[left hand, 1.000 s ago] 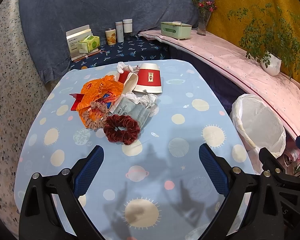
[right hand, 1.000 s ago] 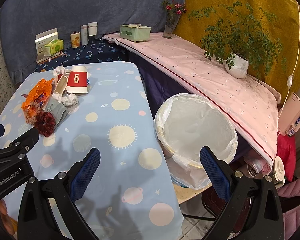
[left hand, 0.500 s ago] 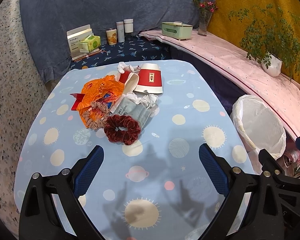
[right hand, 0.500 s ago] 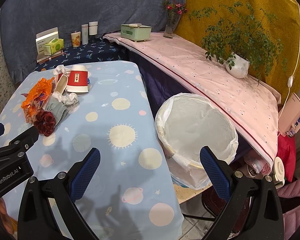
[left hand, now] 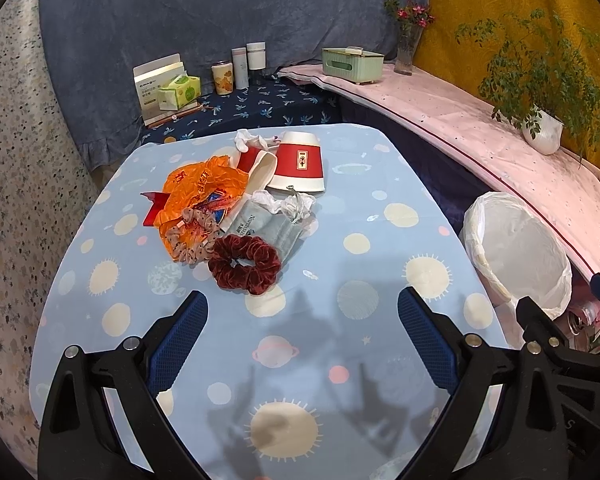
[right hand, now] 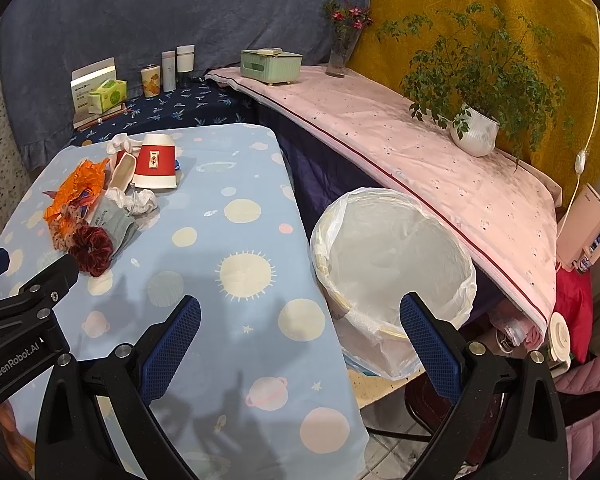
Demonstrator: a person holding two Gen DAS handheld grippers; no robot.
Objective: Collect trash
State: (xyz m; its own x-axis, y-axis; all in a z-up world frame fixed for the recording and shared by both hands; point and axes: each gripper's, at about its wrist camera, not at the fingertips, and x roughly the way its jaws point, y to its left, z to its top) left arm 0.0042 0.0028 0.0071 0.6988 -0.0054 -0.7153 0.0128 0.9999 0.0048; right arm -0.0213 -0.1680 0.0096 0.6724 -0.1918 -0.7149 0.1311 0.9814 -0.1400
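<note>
Trash sits uncollected in one heap on the far left of the tabletop [left hand: 380, 184]: an orange plastic bag [left hand: 198, 188], a dotted scrunchie [left hand: 194, 236], a dark red scrunchie [left hand: 244, 265], a grey packet [left hand: 262, 226], crumpled white paper [left hand: 296, 205] and an upturned red paper cup [left hand: 300, 162]. Left claw [left hand: 302, 330] and right claw [right hand: 300, 330] both hover spread wide and empty, well short of the heap. To the right, beside the tabletop, the white-lined bin [right hand: 392, 256] looks empty, so I judge everything remains to be done.

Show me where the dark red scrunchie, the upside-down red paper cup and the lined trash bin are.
dark red scrunchie [left hand: 244, 265], left wrist view, on its velvet ring.
red paper cup [left hand: 299, 161], left wrist view, on its red side wall.
trash bin [right hand: 394, 258], right wrist view, on its white liner.
</note>
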